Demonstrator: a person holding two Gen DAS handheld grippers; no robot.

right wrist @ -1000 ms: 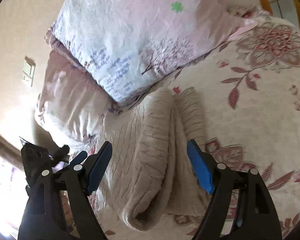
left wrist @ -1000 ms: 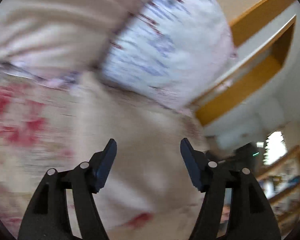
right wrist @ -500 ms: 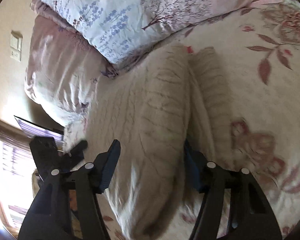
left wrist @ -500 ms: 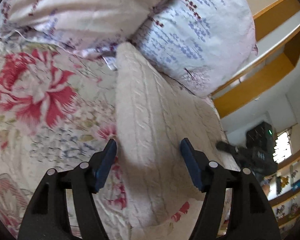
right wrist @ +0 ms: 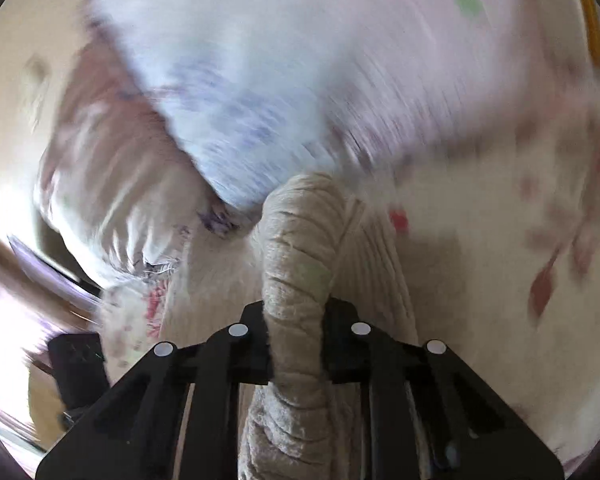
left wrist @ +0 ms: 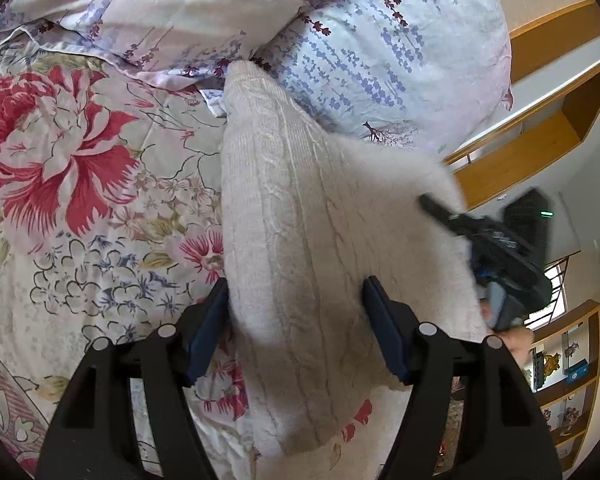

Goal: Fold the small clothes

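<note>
A cream cable-knit sweater lies on the flowered bedspread, its far end against the pillows. My left gripper is open low over the sweater's near end. One finger sits at the knit's left edge, the other on top of it. My right gripper is closing on a bunched ridge of the sweater, and its pads press the knit from both sides. The right wrist view is blurred by motion. In the left wrist view the right tool's black body shows at the sweater's right edge, which is raised.
Two pillows, one pale pink and one white with blue sprigs, lean at the head of the bed. A wooden shelf unit is on the wall at the right. A bookcase stands lower right.
My right gripper has shut on a fold of the sweater and swung with it; the knit's right side has lifted. My left gripper dropped closer to the sweater, then held still, still open.
</note>
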